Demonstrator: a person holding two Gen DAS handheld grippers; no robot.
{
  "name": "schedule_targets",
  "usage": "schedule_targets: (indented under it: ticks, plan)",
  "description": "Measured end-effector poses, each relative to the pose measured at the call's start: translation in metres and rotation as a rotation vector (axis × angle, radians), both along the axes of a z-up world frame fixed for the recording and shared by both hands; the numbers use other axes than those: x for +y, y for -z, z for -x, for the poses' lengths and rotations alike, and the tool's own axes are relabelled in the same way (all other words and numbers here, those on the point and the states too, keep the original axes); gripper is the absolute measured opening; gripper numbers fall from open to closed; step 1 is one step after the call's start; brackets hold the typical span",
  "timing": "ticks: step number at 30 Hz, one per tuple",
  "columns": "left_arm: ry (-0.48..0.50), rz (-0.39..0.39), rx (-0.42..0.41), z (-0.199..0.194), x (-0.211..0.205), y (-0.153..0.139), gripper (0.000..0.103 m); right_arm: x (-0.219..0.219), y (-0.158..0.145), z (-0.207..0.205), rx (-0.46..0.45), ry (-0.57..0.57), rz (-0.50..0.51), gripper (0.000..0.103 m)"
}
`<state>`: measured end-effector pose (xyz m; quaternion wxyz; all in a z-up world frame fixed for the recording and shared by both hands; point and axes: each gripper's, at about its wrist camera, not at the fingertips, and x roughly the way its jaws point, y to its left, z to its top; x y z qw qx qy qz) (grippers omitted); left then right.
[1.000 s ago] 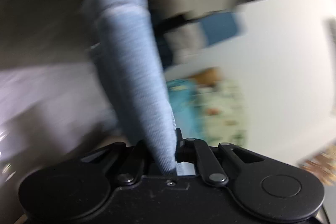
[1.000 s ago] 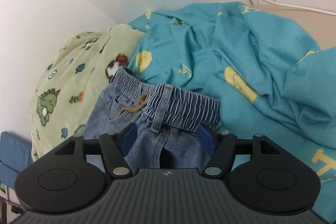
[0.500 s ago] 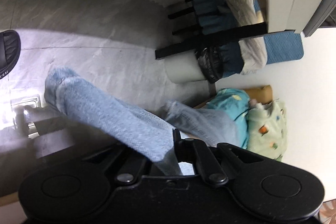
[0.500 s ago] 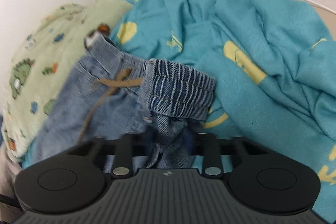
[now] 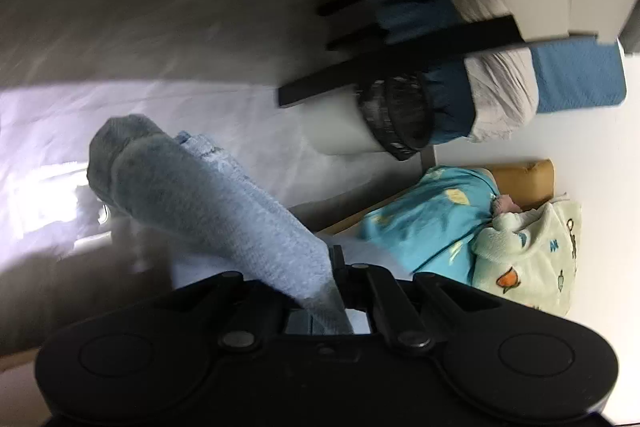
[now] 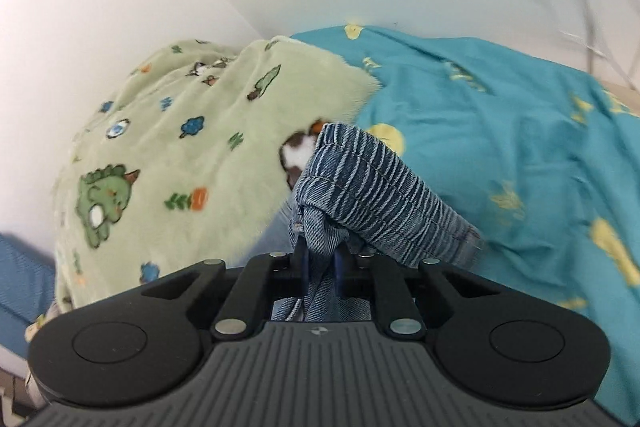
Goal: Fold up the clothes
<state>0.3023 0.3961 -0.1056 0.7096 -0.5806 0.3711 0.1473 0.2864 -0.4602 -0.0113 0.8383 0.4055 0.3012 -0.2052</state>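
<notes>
My left gripper (image 5: pixel 324 291) is shut on the leg end of a pair of light blue jeans (image 5: pixel 208 199); the leg sticks out ahead of the jaws, over the floor. My right gripper (image 6: pixel 320 267) is shut on the jeans' gathered elastic waistband (image 6: pixel 372 187) and holds it lifted above the bedding. The stretch of the jeans between the two grippers is hidden.
A teal blanket with yellow prints (image 6: pixel 500 131) and a pale green dinosaur-print blanket (image 6: pixel 192 143) lie on the bed against a white wall. In the left wrist view, a grey floor (image 5: pixel 160 19), a white bin with a black liner (image 5: pixel 380 123) and a blue-cushioned chair (image 5: pixel 576 75) stand nearby.
My right gripper went from open to shut on the waistband and lifted it off the bedding. My left gripper kept its hold on the leg while swinging; the leg now points more upward.
</notes>
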Motion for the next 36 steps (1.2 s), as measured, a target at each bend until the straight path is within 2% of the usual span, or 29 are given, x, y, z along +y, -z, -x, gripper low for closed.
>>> schedule_targets:
  ticks: [6,10,12,14,16,19,21,24,27,33,36]
  plan:
    - [0.033,-0.081,0.051,-0.087,-0.023,0.025,0.001,0.003,0.014,-0.08,0.012,-0.009,0.057,0.012]
    - [0.056,-0.135,0.085,-0.145,-0.039,0.042,0.001,0.006,0.037,-0.13,0.041,-0.067,0.121,0.012]
    - [0.103,-0.163,0.114,-0.163,-0.043,0.064,0.002,0.009,0.053,-0.148,0.051,-0.096,0.16,0.012]
    - [0.115,-0.155,0.14,-0.169,-0.043,0.082,0.004,0.013,0.07,-0.159,0.069,-0.127,0.198,0.014]
    - [0.135,-0.129,0.132,-0.17,-0.042,0.092,0.016,0.017,0.081,-0.164,0.068,-0.164,0.247,0.016]
    - [0.155,-0.1,0.066,-0.158,-0.037,0.093,0.036,0.021,0.085,-0.16,0.027,-0.207,0.289,0.03]
    - [0.172,-0.047,0.01,-0.143,-0.034,0.09,0.041,0.024,0.082,-0.156,0.008,-0.223,0.295,0.045]
    - [0.206,0.04,-0.068,-0.114,-0.031,0.084,0.047,0.036,0.071,-0.142,0.008,-0.24,0.331,0.052]
    - [0.22,0.107,-0.099,-0.077,-0.027,0.084,0.05,0.051,0.062,-0.123,0.005,-0.267,0.346,0.055]
    - [0.171,0.284,-0.045,-0.007,-0.019,0.118,0.05,0.086,0.05,-0.071,0.015,-0.344,0.409,0.057]
    - [0.165,0.354,-0.03,0.012,-0.018,0.133,0.05,0.1,0.047,-0.045,0.017,-0.38,0.422,0.057]
